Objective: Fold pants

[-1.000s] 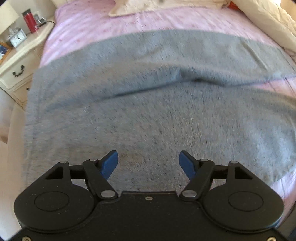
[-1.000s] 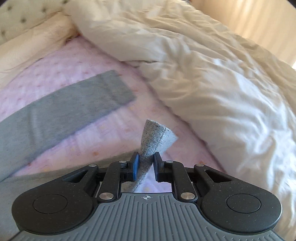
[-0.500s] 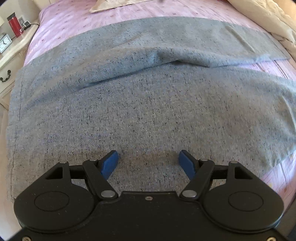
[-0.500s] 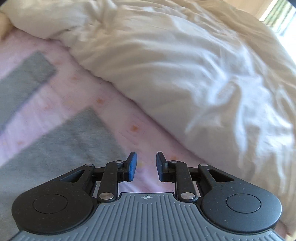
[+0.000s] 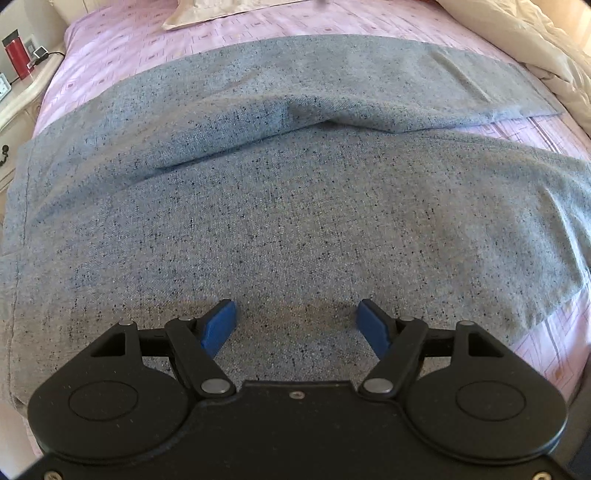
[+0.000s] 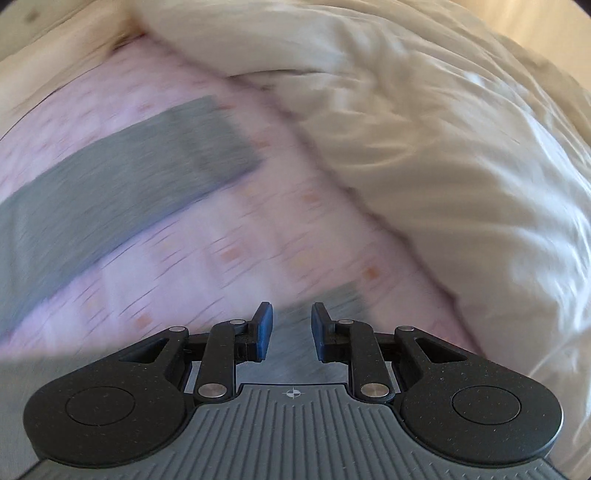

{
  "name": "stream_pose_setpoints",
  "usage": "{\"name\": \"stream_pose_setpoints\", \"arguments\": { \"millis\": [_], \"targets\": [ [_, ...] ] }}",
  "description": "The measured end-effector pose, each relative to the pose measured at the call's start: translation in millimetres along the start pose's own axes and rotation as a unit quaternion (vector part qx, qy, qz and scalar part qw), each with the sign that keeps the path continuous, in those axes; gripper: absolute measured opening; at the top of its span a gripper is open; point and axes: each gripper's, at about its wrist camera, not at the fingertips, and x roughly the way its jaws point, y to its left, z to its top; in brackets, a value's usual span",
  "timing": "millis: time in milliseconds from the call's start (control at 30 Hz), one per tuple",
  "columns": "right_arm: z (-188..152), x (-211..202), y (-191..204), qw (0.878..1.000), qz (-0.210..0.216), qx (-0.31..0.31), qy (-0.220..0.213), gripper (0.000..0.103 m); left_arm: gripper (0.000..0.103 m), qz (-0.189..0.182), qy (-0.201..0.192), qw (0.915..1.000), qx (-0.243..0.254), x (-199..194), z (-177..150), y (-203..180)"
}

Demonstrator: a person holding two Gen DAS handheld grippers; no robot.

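Note:
The grey speckled pants (image 5: pixel 295 206) lie spread flat on the pink bed sheet (image 5: pixel 155 40), both legs running to the right with a shallow fold line between them. My left gripper (image 5: pixel 297 317) is open and empty, low over the near leg. In the blurred right wrist view the far leg's end (image 6: pixel 122 177) lies on the sheet at the left. My right gripper (image 6: pixel 290 317) is open a little and empty, just above the near leg's end (image 6: pixel 332 299).
A rumpled cream duvet (image 6: pixel 443 155) is heaped along the right side of the bed, also showing in the left wrist view (image 5: pixel 535 44). A pillow (image 5: pixel 214 11) lies at the head. A white nightstand (image 5: pixel 14 92) with a red bottle (image 5: pixel 14 55) stands at the left.
My right gripper has let go of the leg end it held a second ago and has swung over the sheet. My left gripper has dropped closer to the pants, still open.

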Motion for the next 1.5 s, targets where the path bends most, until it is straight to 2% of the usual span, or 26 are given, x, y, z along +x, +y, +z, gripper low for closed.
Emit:
{"name": "stream_pose_setpoints", "arguments": {
  "millis": [100,200,467,500,533,633,700,767,833,967,1100,1267,1400,1500],
  "targets": [
    [4,6,-24,1.000,-0.016,0.025,-0.008,0.023,0.074,-0.003,-0.004,1.0000,-0.004,3,2,4],
    [2,18,-41,0.999,-0.006,0.038,0.010,0.023,0.074,-0.002,-0.010,0.9999,-0.006,3,2,2],
    [-5,22,-43,0.997,0.067,0.039,0.014,0.022,0.074,-0.003,-0.016,0.9998,-0.014,4,6,3],
    [-7,19,-40,0.997,0.071,0.028,0.005,0.010,0.074,-0.004,-0.016,0.9997,-0.017,3,6,3],
    [-9,16,-36,0.998,0.068,0.015,-0.006,0.003,0.074,-0.006,-0.016,0.9997,-0.018,0,6,2],
    [1,12,-33,0.999,0.013,0.014,-0.037,0.003,0.074,-0.015,-0.019,0.9995,-0.018,-4,13,-2],
    [6,19,-37,0.999,-0.010,0.046,-0.020,0.002,0.074,-0.019,-0.024,0.9995,-0.013,-5,20,-5],
    [8,22,-31,0.999,-0.042,0.028,-0.011,0.003,0.074,-0.011,-0.029,0.9994,-0.012,-3,29,-7],
    [10,14,-29,0.998,-0.047,0.026,-0.025,0.003,0.074,-0.010,-0.033,0.9992,-0.018,-1,40,-6],
    [17,-12,-25,0.997,-0.014,0.052,-0.062,0.004,0.074,-0.011,-0.053,0.9979,-0.037,-1,69,1],
    [34,-26,9,0.996,0.054,0.021,-0.074,0.004,0.074,0.004,-0.068,0.9954,-0.067,11,100,14],
    [53,-31,77,0.988,0.141,-0.033,-0.062,0.005,0.074,0.030,-0.031,0.9958,-0.081,52,130,33],
    [70,-20,140,0.980,0.180,-0.071,-0.048,0.006,0.075,0.031,-0.021,0.9957,-0.084,69,146,42],
    [81,-8,181,0.977,0.192,-0.086,-0.037,0.006,0.078,0.047,-0.025,0.9970,-0.056,72,155,39]
  ]
}}
